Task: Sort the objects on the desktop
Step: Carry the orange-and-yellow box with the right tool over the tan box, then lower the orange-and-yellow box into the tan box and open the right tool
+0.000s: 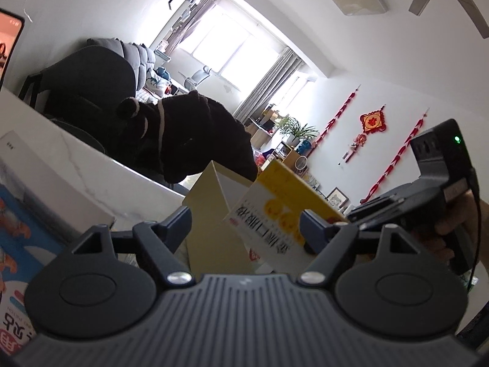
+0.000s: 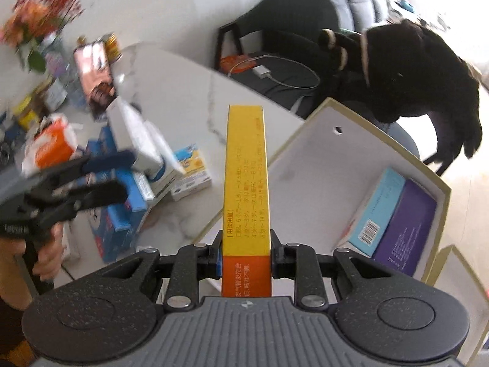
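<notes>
A long yellow and orange medicine box (image 2: pixel 247 189) stands up between the pads of my right gripper (image 2: pixel 246 255), which is shut on its orange end. It hangs over the near wall of an open cream-rimmed white box (image 2: pixel 305 165) that holds a light blue box (image 2: pixel 376 211) and a purple box (image 2: pixel 403 229). In the left wrist view the yellow box (image 1: pixel 275 202) tilts over that cream box (image 1: pixel 207 214), just ahead of my left gripper (image 1: pixel 246 223). The left gripper's jaws stand open with nothing pressed between them. From the right wrist view the left gripper (image 2: pixel 128 172) is over the pile at the left.
On the marble table (image 2: pixel 189 91) at the left lie several boxes: a blue one (image 2: pixel 119 214), a white one (image 2: pixel 137 140), a small yellow and blue one (image 2: pixel 192 168), and an orange packet (image 2: pixel 49 146). A dark garment (image 2: pixel 412 70) hangs over a chair behind the table.
</notes>
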